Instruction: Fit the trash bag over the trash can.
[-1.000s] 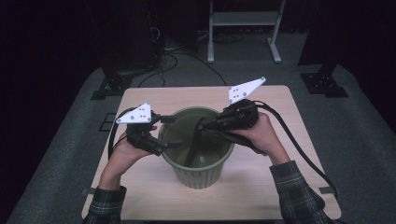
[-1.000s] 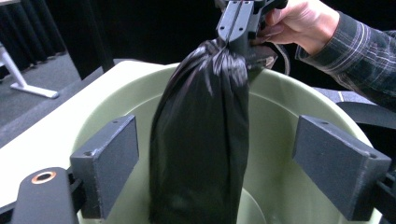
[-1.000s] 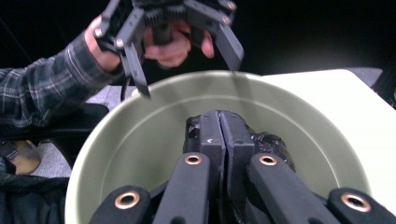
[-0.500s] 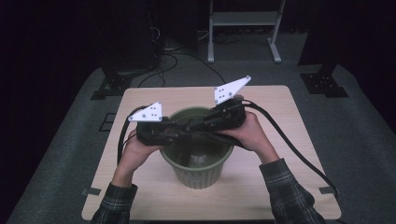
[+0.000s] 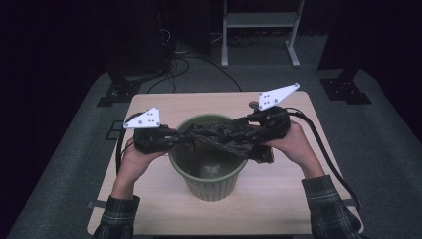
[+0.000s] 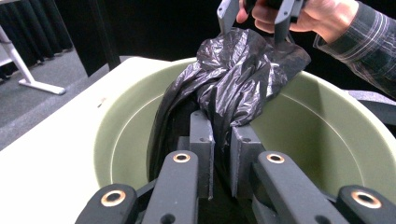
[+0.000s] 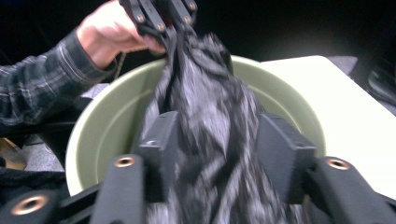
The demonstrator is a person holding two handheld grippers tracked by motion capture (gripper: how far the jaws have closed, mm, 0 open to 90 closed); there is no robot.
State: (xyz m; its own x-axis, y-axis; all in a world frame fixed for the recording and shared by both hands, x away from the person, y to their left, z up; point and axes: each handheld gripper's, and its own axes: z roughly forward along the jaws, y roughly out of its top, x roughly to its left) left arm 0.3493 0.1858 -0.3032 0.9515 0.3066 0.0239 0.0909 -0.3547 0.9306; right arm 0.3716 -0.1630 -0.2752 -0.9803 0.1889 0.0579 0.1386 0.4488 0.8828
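Gripping the black bag [image 6: 236,84], left gripper [image 6: 220,154] has just closed on a fold. Right gripper [image 7: 215,154] jaws have just opened, bag loose between (blurred). High view: bag stretched across green bin [image 5: 209,184] rim, 9 to 3 o'clock, on table [image 5: 159,209].

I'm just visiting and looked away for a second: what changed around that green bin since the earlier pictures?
The left gripper swung in over the green bin and its fingers have just been closing, now pinching the black bag. The right gripper has just been opening its fingers, and the bag lies loosely between them, stretched across the rim. The bin and the table stayed where they were.
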